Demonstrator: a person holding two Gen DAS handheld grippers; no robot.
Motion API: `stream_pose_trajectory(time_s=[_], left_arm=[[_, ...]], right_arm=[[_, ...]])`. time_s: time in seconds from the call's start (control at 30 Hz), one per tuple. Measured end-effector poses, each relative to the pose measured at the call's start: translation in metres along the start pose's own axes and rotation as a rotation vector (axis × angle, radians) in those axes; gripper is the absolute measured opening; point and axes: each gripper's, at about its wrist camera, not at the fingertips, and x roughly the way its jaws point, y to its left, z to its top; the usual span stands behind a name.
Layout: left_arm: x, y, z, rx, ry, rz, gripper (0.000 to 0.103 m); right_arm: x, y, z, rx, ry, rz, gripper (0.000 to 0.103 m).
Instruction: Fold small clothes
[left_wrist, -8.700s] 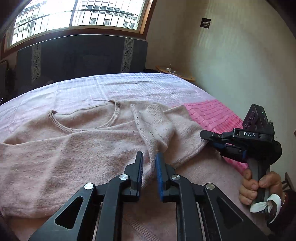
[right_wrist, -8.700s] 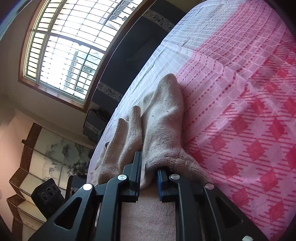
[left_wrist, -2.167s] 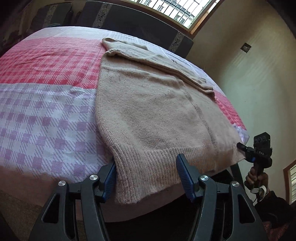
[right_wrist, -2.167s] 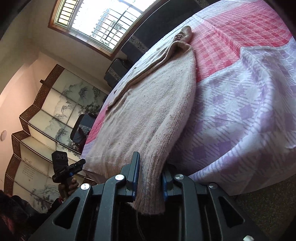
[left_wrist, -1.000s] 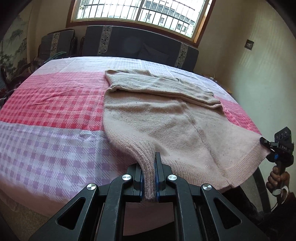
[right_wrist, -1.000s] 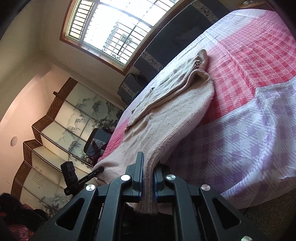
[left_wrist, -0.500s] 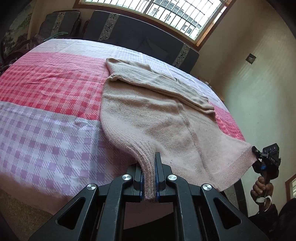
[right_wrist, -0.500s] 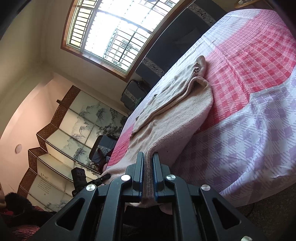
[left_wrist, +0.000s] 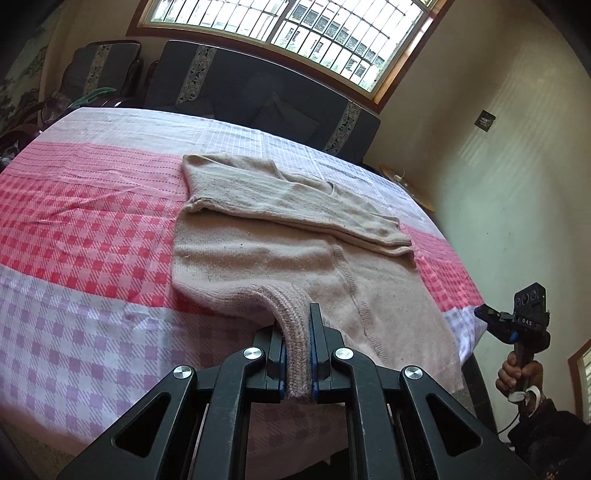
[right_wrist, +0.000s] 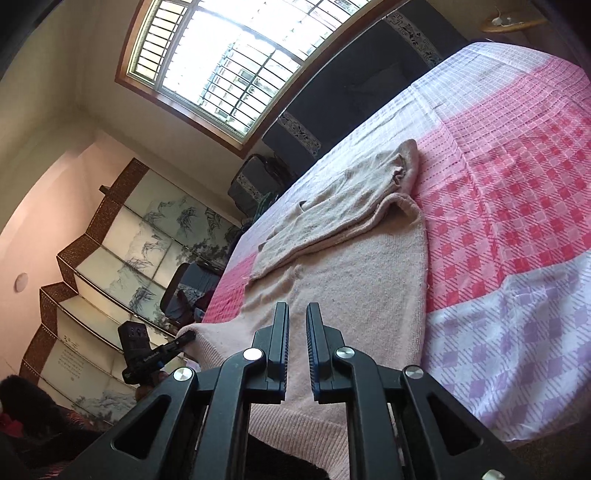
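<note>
Only "DAS" reads on the right claw (left_wrist: 493, 323), beside the sweater (left_wrist: 295, 254).

Hidden and cut-off parts of the fold scene

In the left wrist view the left gripper (left_wrist: 297, 354) covers the ribbed hem corner of the sweater (left_wrist: 280, 254) pinched between its fingers, and the sweater's 5 o'clock hem drops out of sight past the checked cloth (left_wrist: 85, 236). The right gripper (left_wrist: 496, 325) at 3 o'clock is too small to read its jaws. In the right wrist view the right gripper (right_wrist: 296, 339) hides the hem under it; the sweater (right_wrist: 354, 280) runs off the frame at 6 o'clock, and the left gripper (right_wrist: 184, 338) at 8 o'clock is tiny.
</note>
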Motion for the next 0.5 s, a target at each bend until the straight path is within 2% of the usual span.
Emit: stream_pose_trajectory(time_s=[0.13,0.33,0.5], left_arm=[[0.005,0.008,-0.010,-0.038,0.026,-0.009,0.009],[0.003,0.012,-0.019,-0.052,0.026,-0.014,0.009],[0.005,0.013,-0.026,-0.045,0.040,-0.015,0.009]], right_arm=[[0.006,-0.024,-0.026,0.038,0.068,-0.102,0.013],[0.019,-0.036,-0.058,0.084,0.121,-0.068,0.013],[0.036,-0.029,-0.079,0.050,0.165,-0.079,0.012]])
